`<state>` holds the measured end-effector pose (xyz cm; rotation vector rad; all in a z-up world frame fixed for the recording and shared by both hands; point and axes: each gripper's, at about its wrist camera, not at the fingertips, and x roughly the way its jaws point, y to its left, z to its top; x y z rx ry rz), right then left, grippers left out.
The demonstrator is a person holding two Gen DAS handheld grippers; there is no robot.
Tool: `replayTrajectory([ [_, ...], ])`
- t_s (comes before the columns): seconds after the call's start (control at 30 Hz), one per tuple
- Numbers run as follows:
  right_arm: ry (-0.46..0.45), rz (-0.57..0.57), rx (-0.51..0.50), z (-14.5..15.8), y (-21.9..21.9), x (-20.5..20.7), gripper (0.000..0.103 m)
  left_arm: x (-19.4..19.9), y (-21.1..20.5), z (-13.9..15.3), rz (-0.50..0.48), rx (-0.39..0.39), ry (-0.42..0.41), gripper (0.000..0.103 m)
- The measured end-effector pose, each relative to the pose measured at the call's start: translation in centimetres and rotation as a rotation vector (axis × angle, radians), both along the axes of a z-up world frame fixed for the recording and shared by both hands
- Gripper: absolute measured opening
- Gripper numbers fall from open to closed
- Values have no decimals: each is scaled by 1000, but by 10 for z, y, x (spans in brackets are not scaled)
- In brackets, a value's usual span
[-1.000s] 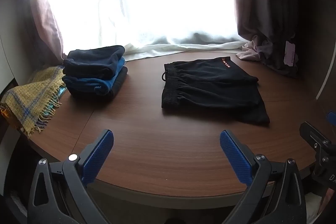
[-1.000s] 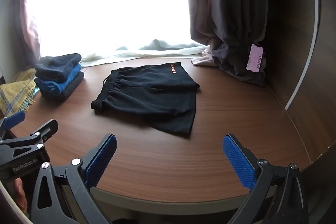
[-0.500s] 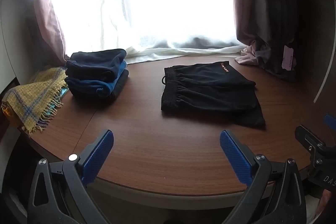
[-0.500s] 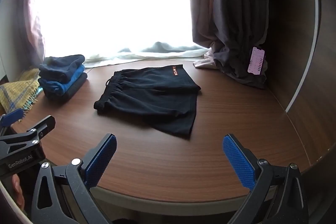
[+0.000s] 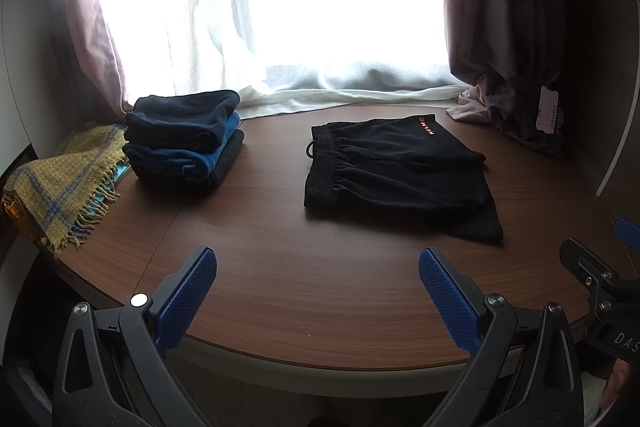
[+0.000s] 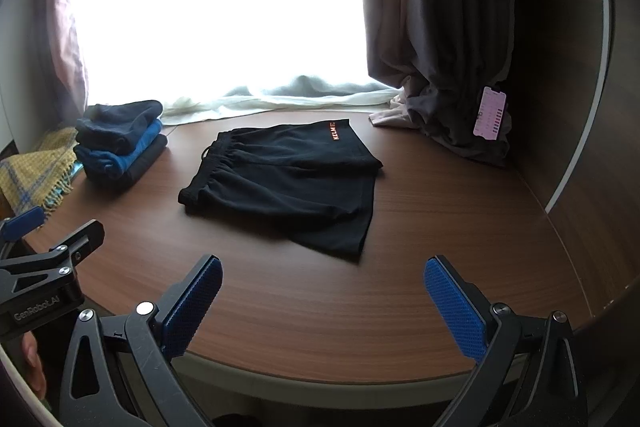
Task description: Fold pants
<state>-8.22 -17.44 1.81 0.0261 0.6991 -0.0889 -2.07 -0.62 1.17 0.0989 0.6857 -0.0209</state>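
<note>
Black shorts (image 5: 396, 171) with an orange logo lie folded over on the round brown table (image 5: 280, 267), waistband to the left; they also show in the right wrist view (image 6: 288, 179). My left gripper (image 5: 318, 283) is open and empty, near the table's front edge, well short of the shorts. My right gripper (image 6: 324, 291) is open and empty, also near the front edge. Each gripper shows at the edge of the other's view.
A stack of folded dark and blue garments (image 5: 184, 139) sits at the back left, next to a yellow plaid blanket (image 5: 60, 179). White and dark curtains (image 6: 440, 27) hang behind. A pink phone (image 6: 490, 113) leans at the back right.
Both grippers have drawn back and risen slightly, so the shorts sit a little farther away. Nothing on the table has moved.
</note>
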Motion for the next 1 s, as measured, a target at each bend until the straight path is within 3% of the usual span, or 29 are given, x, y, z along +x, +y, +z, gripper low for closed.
replayTrajectory([
  [1.0, -30, -11, -16, 4, 0, -5, 102, -5, 0, 14, -22, -4, -42, 103],
])
